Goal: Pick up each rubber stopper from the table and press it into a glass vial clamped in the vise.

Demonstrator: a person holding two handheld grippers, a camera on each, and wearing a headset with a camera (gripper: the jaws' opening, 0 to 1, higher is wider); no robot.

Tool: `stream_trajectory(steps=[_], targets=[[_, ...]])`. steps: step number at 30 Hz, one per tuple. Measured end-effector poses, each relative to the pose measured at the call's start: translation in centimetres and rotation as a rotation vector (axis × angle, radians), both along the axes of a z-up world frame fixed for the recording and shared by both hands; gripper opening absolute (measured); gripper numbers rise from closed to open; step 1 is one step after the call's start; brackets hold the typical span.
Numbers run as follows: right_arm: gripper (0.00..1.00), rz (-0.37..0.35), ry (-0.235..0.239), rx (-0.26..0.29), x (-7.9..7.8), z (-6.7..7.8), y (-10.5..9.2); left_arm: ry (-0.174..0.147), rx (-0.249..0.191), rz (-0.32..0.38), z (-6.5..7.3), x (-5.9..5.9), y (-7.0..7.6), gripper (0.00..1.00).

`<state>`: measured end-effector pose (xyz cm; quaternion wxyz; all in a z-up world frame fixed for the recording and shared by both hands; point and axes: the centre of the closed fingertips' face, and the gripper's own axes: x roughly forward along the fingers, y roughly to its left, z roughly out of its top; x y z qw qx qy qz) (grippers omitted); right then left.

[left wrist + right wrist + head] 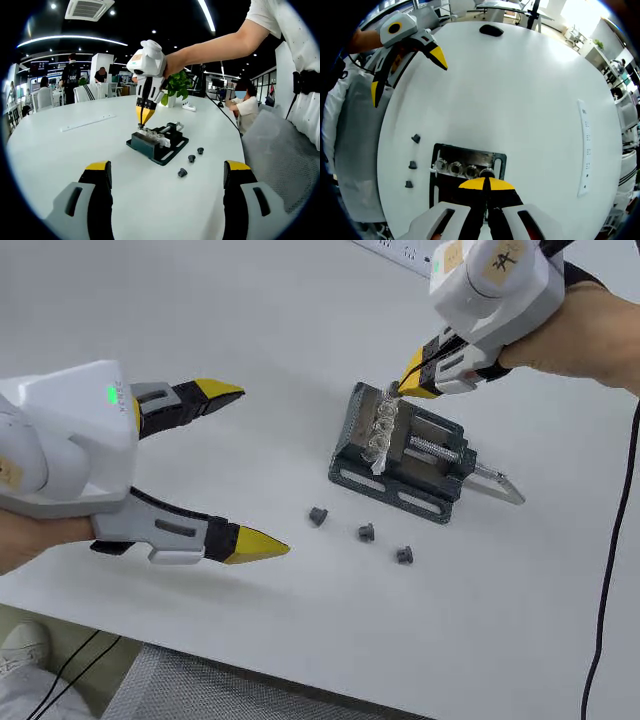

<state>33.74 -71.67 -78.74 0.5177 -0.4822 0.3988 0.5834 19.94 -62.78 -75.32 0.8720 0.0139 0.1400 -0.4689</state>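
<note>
In the head view, the left gripper (238, 468) hovers over the counter (200, 300) with its fingers spread wide and nothing between them. The right gripper (408, 388) has its fingers pinched together at the end vial of the row of vials (380, 430) clamped in the vise (400, 480); a stopper between them cannot be made out. Three stoppers (366, 532) lie on the counter just beside the vise. In the left gripper view, the stoppers (191, 158) lie ahead, between the parted fingers (97, 172). In the right gripper view, the closed tips meet over the end vial, with the stoppers (412, 164) left of the vise (470, 150).
</note>
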Motion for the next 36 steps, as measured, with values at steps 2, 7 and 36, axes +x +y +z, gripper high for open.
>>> stream_trajectory(steps=[2,7,36], targets=[[0.0,0.015,0.003,-0.022,0.2,0.0,0.3,-0.001,-0.002,-0.003,0.1,0.0,-0.1,0.92],[0.0,0.04,0.001,-0.051,0.2,-0.1,0.2,-0.002,-0.003,-0.004,0.1,-0.1,-0.2,0.92],[0.0,-0.065,-0.016,0.073,0.1,1.1,-0.5,-0.02,0.038,-0.006,1.5,-0.7,0.2,0.93]])
